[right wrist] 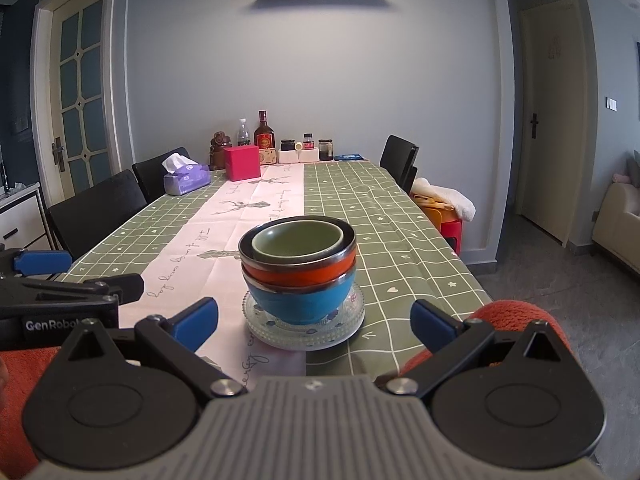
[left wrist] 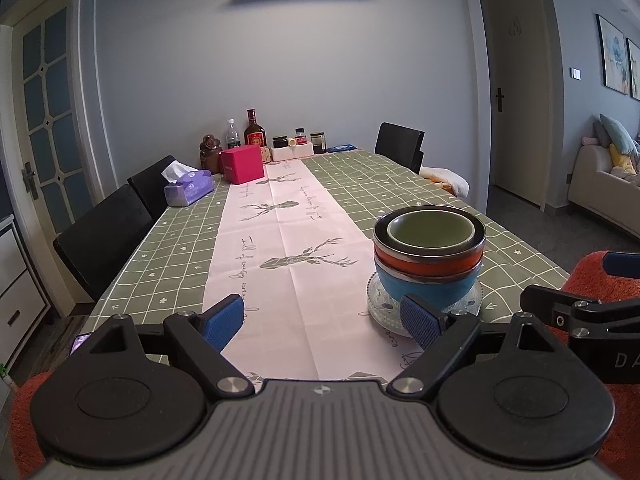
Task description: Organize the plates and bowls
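Two handheld grippers face stacked bowls on a table.
Left gripper (left wrist: 322, 322) and right gripper (right wrist: 314, 320) hover level, fingers spread, empty; bowl stack (right wrist: 298, 270) hides most of the glass plate (right wrist: 262, 326).

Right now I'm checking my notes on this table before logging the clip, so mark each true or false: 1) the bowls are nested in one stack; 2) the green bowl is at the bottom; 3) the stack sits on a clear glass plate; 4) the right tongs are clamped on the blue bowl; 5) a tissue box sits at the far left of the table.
1) True: green bowl, orange bowl and blue bowl are nested.
2) False: it is on top; blue is lowest.
3) True: glass plate.
4) False: right tongs are open and empty, as are the left tongs.
5) True: tissue box.
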Demonstrator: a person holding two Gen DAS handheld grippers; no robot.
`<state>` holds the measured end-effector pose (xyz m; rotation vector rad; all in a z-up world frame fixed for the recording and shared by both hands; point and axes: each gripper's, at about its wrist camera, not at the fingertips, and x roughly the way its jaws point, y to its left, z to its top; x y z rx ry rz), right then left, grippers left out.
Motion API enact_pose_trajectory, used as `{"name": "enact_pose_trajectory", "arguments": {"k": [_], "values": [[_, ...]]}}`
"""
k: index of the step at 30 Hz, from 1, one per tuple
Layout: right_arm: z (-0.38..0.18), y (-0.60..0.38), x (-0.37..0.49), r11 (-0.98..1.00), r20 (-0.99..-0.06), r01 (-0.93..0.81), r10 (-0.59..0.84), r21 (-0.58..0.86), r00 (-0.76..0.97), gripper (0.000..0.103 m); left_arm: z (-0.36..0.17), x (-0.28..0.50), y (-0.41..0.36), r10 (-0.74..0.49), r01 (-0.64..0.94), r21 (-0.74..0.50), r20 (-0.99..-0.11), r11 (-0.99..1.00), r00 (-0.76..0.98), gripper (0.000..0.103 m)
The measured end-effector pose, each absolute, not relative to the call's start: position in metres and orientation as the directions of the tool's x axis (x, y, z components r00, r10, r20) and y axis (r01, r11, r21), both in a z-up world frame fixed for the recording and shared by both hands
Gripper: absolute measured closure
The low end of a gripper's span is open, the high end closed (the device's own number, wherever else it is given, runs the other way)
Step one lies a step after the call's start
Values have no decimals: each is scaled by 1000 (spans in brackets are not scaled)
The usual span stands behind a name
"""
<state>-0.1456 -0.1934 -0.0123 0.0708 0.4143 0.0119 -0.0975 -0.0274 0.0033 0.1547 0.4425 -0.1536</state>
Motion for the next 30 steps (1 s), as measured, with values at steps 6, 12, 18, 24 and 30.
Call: {"name": "enact_pose_trajectory", "arguments": {"k": [6,12,18,24,30], "values": [[-12,-193,-146,997,-401,3,26,71,916,3,5,-99,-26,-113,180,118,-430,977,896,0],[-12,-193,-147,998,-401,0,28,70,915,3,5,-98,-26,-109,174,114,-432,978,895,0],[-11,-193,-147,998,-402,-1,29,70,915,3,6,-99,-26,-103,169,121,-427,978,899,0],[-11,-192,-147,998,-402,-2,30,69,915,3,6,-99,-27,-102,171,129,-421,977,901,0],[-10,-192,-146,998,-404,-3,31,69,914,3,6,-99,-27,-105,174,129,-423,976,900,0]]}}
